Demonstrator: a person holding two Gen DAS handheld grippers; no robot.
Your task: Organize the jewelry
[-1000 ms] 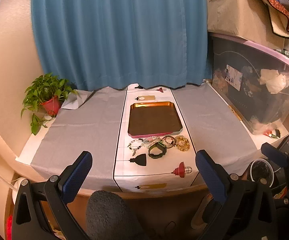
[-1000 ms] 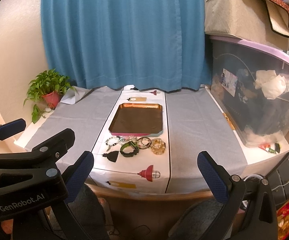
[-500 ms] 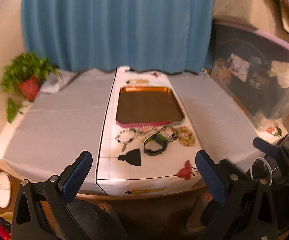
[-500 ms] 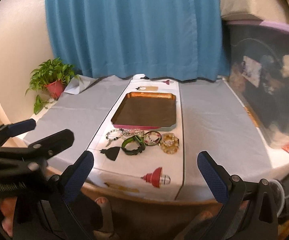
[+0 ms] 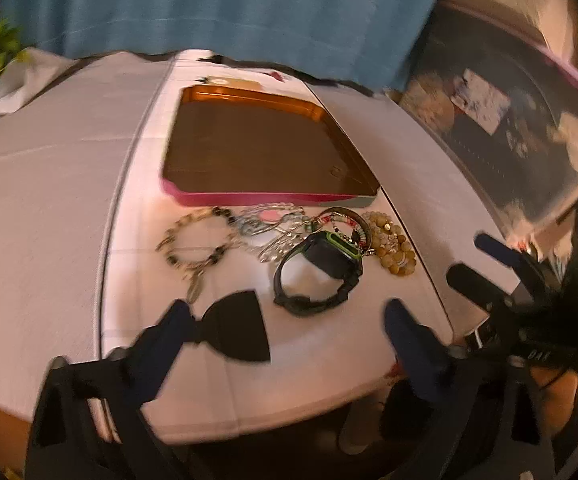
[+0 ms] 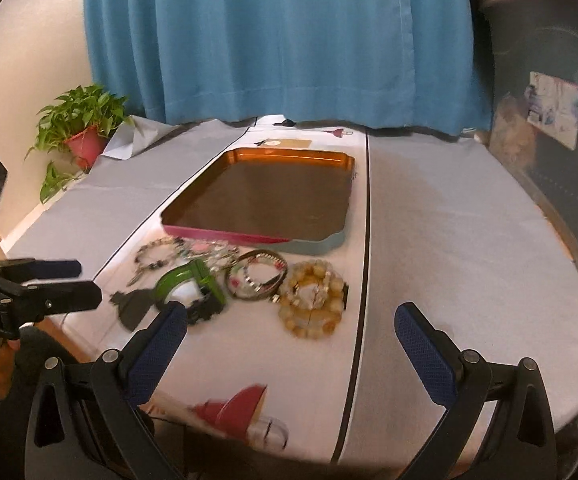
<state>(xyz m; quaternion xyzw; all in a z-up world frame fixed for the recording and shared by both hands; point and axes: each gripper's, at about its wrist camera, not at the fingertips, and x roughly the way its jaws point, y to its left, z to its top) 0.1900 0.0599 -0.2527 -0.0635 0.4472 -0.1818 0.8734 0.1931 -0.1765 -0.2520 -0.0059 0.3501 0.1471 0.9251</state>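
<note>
1. Blue curtain behind; cloth-covered table (image 6: 449, 240) carries an empty tray (image 6: 265, 196).
2. My left gripper (image 5: 285, 328) – jaws closing, nothing between them.
3. Jewelry just before the tray: beaded bracelet (image 5: 197, 240), watch (image 5: 321, 268), amber bracelet (image 6: 313, 300) – light, slippery; I'd pinch the stiff strap.
4. My right gripper (image 6: 289, 328) spread, empty.

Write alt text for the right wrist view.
Open right gripper hovers over a cloth-covered table, holding nothing; bracelets and a green-and-black watch lie before an empty tray. Blue curtain behind.
</note>
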